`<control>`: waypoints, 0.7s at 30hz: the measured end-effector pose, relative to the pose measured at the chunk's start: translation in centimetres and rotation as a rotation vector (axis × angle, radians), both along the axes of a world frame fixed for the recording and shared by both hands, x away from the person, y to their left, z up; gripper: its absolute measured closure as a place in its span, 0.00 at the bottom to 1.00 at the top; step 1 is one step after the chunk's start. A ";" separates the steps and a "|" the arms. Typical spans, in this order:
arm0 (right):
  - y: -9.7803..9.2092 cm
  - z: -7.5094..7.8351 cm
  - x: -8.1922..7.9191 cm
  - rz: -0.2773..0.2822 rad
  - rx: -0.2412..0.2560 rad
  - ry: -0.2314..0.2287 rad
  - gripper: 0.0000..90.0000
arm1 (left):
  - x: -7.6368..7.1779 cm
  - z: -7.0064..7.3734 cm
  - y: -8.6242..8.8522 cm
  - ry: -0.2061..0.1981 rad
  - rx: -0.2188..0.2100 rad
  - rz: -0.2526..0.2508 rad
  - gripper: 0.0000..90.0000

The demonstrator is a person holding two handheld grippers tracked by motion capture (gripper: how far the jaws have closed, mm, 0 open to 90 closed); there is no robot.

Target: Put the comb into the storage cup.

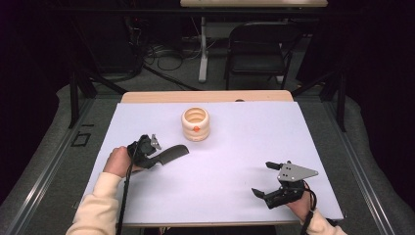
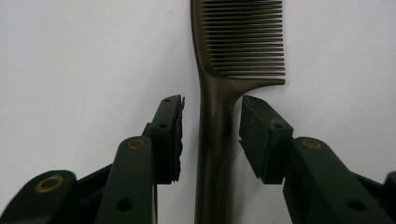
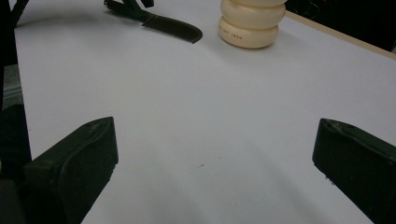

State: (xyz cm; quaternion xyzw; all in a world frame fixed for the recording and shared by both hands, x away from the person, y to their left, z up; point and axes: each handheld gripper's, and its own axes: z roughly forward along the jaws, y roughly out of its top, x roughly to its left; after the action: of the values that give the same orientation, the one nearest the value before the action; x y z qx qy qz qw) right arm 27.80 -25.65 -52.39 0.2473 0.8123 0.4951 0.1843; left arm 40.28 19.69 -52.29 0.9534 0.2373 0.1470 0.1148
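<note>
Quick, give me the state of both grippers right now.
Left gripper: open, fingers either side of the comb handle, gaps visible, not clamped.
Right gripper: wide open, holding nothing, over bare table.

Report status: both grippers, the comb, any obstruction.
Left gripper open, jaws astride the comb handle, not clamped. Right gripper open, holding nothing. Cream ridged pot stands apart beyond the comb, nothing blocking.

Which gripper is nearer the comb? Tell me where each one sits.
Left. The left gripper straddles the comb handle, jaws open on either side with small gaps. The right gripper sits open far across the white table, toward its near right corner.
</note>
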 end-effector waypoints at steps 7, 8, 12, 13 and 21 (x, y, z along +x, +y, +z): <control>0.0 0.0 0.0 0.001 0.001 0.007 0.00 | 0.5 -0.5 -0.6 0.032 0.077 -0.049 0.72; 0.0 0.0 0.0 0.001 -0.001 0.002 0.00 | 0.5 -0.5 -0.6 0.036 0.079 -0.060 0.74; 0.0 0.0 0.0 0.004 -0.004 0.001 0.00 | 0.6 -0.5 -0.5 0.045 0.077 -0.069 0.77; 0.0 0.0 -0.1 0.002 -0.004 0.000 0.00 | 0.6 -0.5 -0.6 0.047 0.078 -0.073 0.78; 0.0 0.0 -0.1 0.002 -0.004 0.003 0.00 | 0.4 -0.5 -0.6 0.043 0.074 -0.071 0.80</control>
State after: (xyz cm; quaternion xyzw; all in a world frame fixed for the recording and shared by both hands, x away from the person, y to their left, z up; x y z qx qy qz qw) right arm 27.74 -25.68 -52.39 0.2470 0.8137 0.4933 0.1833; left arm 40.72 19.13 -52.83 0.9677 0.2004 0.1309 0.0795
